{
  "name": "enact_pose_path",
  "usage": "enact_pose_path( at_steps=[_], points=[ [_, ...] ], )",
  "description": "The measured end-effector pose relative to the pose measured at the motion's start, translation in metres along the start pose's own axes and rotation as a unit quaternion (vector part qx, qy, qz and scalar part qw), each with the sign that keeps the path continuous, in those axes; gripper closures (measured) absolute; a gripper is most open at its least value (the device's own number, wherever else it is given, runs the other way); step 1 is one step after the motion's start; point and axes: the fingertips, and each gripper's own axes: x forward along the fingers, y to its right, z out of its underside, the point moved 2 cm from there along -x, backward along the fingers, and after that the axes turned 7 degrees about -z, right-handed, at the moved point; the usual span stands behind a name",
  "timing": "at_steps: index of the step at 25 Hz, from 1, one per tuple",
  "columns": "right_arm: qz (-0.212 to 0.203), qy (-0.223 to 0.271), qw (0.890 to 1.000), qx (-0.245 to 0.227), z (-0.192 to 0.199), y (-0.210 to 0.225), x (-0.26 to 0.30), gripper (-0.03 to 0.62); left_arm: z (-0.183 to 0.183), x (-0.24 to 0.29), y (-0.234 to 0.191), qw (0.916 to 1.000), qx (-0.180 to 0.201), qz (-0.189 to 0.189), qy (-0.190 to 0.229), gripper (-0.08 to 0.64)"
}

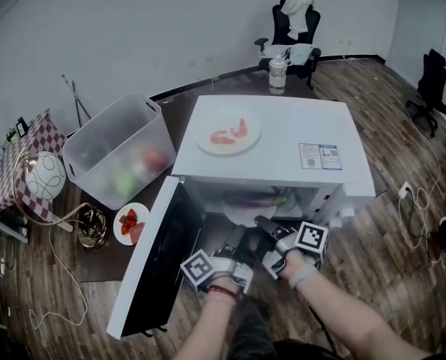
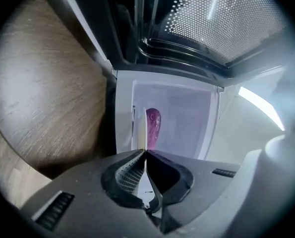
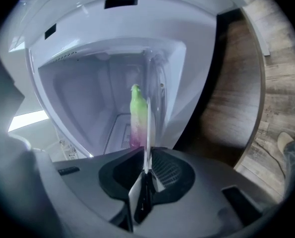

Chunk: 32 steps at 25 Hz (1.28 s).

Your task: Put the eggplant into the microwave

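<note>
Eggplant (image 1: 254, 199): lies on a white plate (image 1: 237, 212) already inside the microwave (image 1: 282, 145) cavity, centre of frame, with the purple end to the left and the green stem to the right.
Left gripper (image 2: 145, 152): jaws pressed onto the plate's thin rim.
Right gripper (image 3: 147, 155): jaws likewise pinching the rim, near the stem end.
Door (image 1: 157, 265): swung wide open, lower left.
Handling: eggplant probably light, smooth and free to roll; plate stiff, slick and breakable. Grip the rim on both sides and keep it level.
Progress: seemingly near the end; letting go remains.
</note>
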Motion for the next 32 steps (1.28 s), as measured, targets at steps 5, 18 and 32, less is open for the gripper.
enact_pose_path(
  at_steps=[5,18,32],
  points=[
    [-0.002,-0.008,1.0,-0.01,0.001,-0.002,-0.001,0.541,-0.004,0.003,0.0,1.0,0.001,-0.001,0.004,0.545],
    [-0.007,-0.04,0.999,-0.025,0.013,-0.005,-0.006,0.541,-0.013,0.01,0.001,0.9997,-0.013,0.0,0.02,0.545],
    [0.006,-0.041,0.999,-0.035,0.007,-0.002,-0.002,0.572,-0.018,0.015,-0.001,0.9996,-0.018,-0.001,0.023,0.541]
  ],
)
